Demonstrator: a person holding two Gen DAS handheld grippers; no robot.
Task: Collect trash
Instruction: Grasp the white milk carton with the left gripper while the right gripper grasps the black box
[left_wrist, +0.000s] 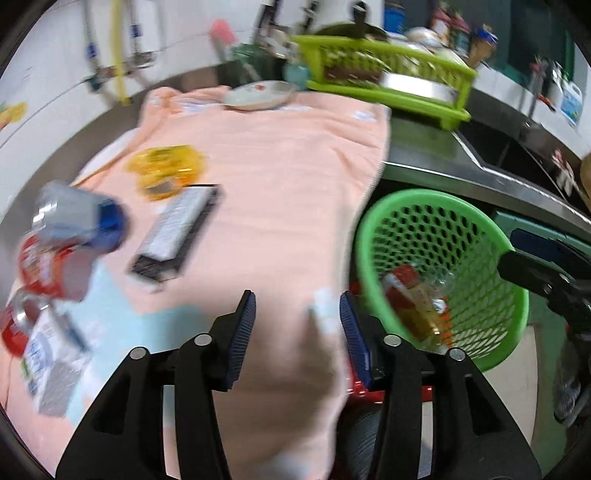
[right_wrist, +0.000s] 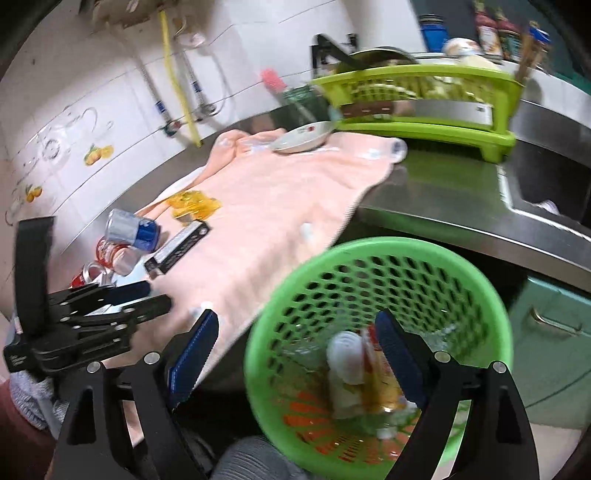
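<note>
Left claw (left_wrist: 297, 314) spread over the pink towel (left_wrist: 266, 155), right claw (right_wrist: 295, 339) spread above the green basket (right_wrist: 491, 295), cans (right_wrist: 133, 229) far left on the tabletop (right_wrist: 443, 184).

On the 1 peach towel (right_wrist: 280, 206) lie 3 cans: 1 silver-blue can (right_wrist: 132, 229) and 2 red cans (right_wrist: 114, 256). Also there: 1 yellow wrapper (right_wrist: 194, 205), 1 dark box (right_wrist: 177, 249) and 1 white dish (right_wrist: 301, 138). 1 green basket (right_wrist: 376, 254) and 1 green rack (right_wrist: 417, 107) show.
</note>
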